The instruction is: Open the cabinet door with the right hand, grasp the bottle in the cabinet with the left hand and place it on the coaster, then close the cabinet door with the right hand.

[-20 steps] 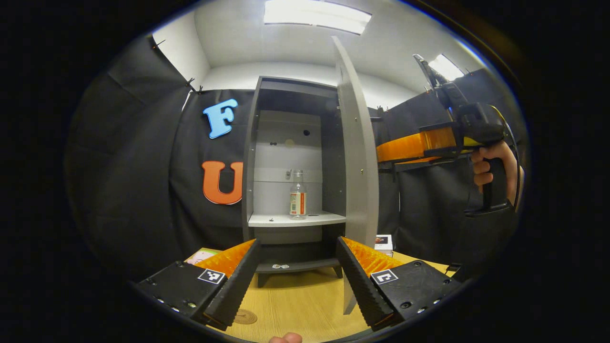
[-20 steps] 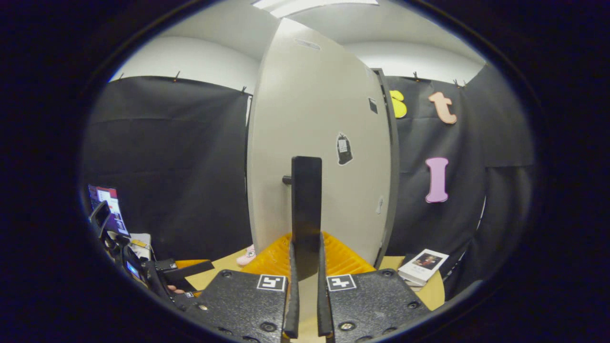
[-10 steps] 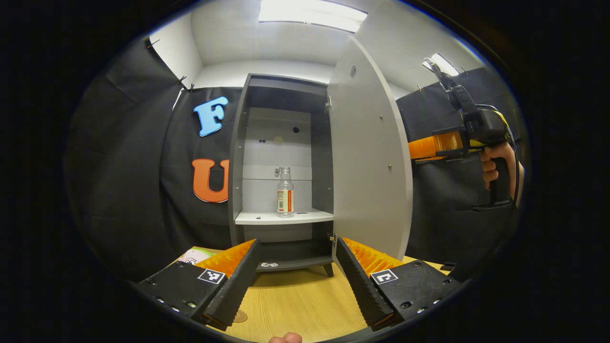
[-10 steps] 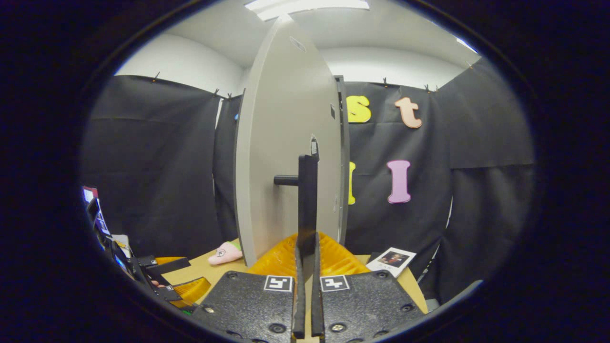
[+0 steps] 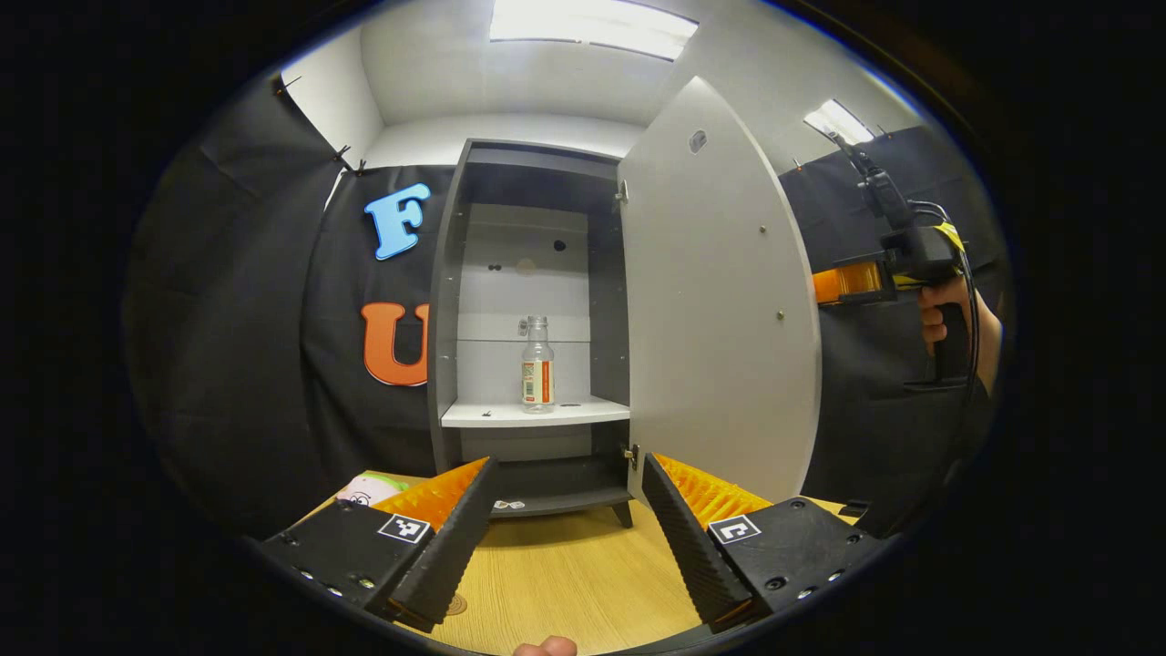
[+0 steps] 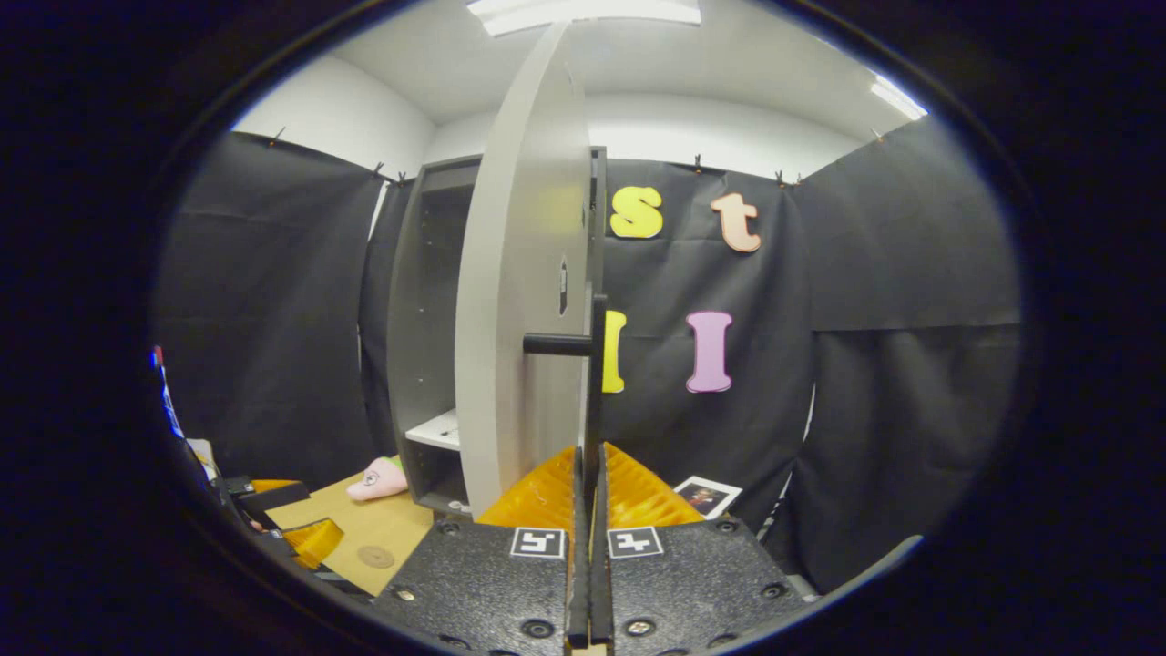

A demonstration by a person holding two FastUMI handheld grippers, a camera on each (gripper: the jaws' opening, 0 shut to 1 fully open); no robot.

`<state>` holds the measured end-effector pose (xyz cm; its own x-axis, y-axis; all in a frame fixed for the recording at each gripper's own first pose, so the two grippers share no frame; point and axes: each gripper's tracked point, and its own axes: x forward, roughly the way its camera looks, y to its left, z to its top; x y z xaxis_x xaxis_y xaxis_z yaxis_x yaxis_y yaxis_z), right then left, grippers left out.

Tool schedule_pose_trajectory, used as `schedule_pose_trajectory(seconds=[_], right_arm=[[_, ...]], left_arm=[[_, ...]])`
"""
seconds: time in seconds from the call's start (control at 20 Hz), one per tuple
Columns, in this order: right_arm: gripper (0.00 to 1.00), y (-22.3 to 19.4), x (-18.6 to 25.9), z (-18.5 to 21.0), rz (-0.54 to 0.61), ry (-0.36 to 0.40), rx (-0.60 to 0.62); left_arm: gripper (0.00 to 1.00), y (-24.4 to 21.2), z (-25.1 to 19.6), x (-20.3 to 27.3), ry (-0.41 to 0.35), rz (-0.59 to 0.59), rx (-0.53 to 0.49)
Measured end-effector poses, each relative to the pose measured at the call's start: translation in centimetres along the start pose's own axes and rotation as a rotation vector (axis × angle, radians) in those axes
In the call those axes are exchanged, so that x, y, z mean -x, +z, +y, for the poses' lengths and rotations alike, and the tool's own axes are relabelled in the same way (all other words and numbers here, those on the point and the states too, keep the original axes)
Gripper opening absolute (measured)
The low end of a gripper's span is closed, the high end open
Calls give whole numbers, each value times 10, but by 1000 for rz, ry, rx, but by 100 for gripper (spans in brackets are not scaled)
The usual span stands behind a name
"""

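while the left claw (image 5: 560,538) gapes empty, the right claw (image 6: 590,510) clamps the door handle (image 6: 594,383).

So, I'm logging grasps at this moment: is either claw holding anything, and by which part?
The right claw is clamped on the cabinet door by its handle bar, low on the bar. The left claw is open and holds nothing.

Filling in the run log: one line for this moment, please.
stage: door opening | right hand-held gripper: shut on black bar handle | grey cabinet door: wide open | clear plastic bottle: upright on shelf | left hand-held gripper: open, short of cabinet
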<state>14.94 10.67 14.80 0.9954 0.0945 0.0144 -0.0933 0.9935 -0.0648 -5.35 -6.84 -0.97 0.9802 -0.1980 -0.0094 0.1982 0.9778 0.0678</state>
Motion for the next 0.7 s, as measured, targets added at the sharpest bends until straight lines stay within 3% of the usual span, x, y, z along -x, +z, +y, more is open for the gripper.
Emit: schedule_pose_trajectory(seconds=[0.2, 0.3, 0.55, 0.7], right_arm=[[4, -7, 8, -7, 17, 39, -77], [4, -8, 21, -10, 2, 52, -54], [4, 2, 46, -30, -44, -53, 108], [4, -1, 40, -32, -57, -78, 102]], left_arm=[[95, -3, 6, -4, 16, 6, 8], [95, -4, 8, -5, 25, 7, 7], [95, -5, 7, -14, 25, 13, 6], [95, -4, 8, -19, 28, 11, 4]])
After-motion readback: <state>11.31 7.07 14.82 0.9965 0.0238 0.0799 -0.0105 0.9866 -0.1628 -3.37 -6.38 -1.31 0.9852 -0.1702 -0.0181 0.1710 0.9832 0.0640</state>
